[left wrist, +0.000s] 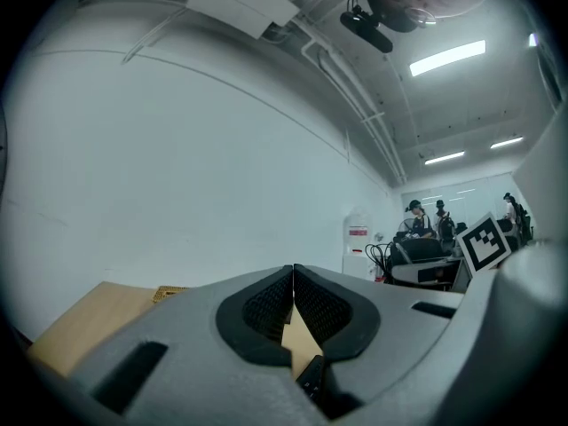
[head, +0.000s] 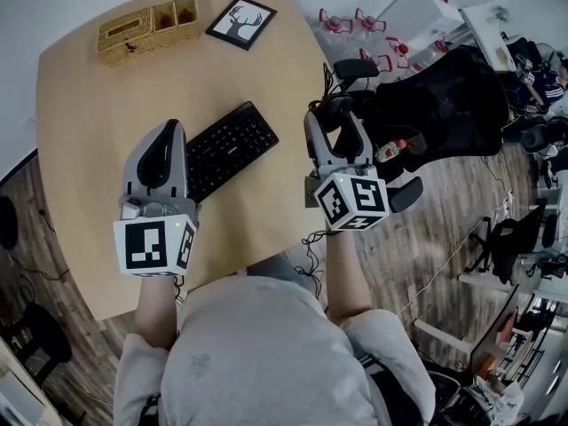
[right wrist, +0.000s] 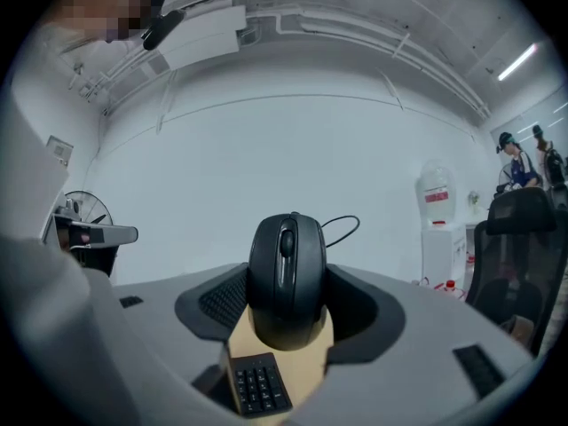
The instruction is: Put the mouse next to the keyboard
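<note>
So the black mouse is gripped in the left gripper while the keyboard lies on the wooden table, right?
Not the left. The right gripper view shows the mouse clamped between the jaws of the right gripper; the left gripper is shut on nothing. The keyboard does lie on the wooden table.

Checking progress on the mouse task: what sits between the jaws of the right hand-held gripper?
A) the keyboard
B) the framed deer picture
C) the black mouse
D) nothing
C: in the right gripper view, the right hand-held gripper has its two jaws closed against the sides of the black mouse.
</note>
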